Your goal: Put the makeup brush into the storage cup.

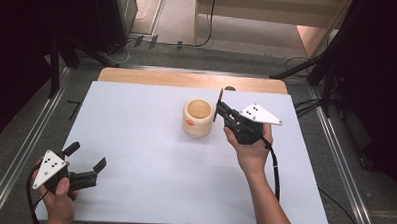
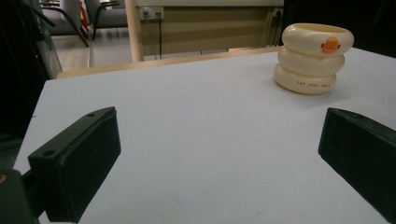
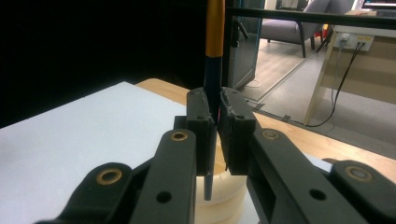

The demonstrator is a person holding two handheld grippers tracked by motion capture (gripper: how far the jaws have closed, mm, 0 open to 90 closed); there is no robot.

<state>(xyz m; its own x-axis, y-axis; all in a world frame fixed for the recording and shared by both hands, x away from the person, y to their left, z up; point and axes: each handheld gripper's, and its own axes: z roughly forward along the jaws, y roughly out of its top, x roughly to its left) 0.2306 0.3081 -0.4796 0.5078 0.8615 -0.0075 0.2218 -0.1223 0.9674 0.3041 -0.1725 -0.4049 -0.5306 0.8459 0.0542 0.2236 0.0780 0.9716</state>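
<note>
Item: cream ringed cup (image 1: 198, 117), mid-table on the white sheet (image 1: 150, 155). We note our right gripper (image 3: 214, 122) clamping a dark, gold-topped stick (image 3: 214, 70) over its rim; left gripper (image 1: 87, 164) spread wide, holding nothing, near corner

Cream, ring-stacked plastic cup (image 3: 219, 191) mostly hidden behind the right tongs (image 3: 217, 122), only a slice of rim and side visible below them. Thin dark stick with an orange-gold upper section (image 3: 215, 32) cut off by the top edge, its lower end blocked from view at the cup. Small print on the cup's lowest ring (image 2: 308, 85) too small to read. Left tongs (image 2: 219, 154) cropped at the bottom and right edges. White tabletop (image 1: 150, 155) partly cropped at the near edge.
</note>
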